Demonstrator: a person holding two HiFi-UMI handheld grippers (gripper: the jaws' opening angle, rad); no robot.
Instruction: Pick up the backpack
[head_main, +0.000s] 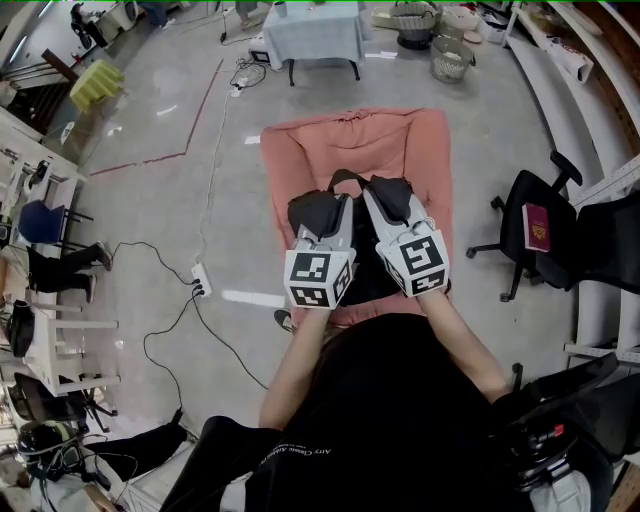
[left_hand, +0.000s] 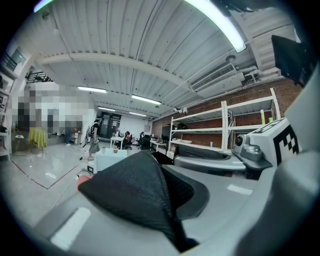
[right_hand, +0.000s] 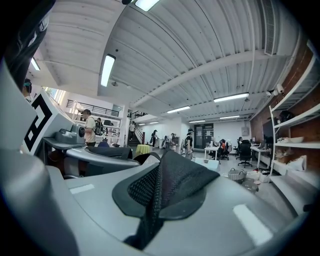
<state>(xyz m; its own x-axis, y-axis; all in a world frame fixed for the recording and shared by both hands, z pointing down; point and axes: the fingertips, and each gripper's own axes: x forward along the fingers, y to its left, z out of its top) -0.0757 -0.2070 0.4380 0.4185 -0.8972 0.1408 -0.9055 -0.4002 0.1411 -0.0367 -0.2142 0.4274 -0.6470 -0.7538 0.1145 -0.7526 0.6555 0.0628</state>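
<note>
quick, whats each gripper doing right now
Left gripper: closed on a black mesh backpack strap.
Right gripper: closed on the other backpack strap.

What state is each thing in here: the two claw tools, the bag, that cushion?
backpack: held by both straps above the pink cushion; lifted or resting, unclear.
left gripper: fingers shut on one strap.
right gripper: fingers shut on the other strap.
office chair: unoccupied, red item on seat.
</note>
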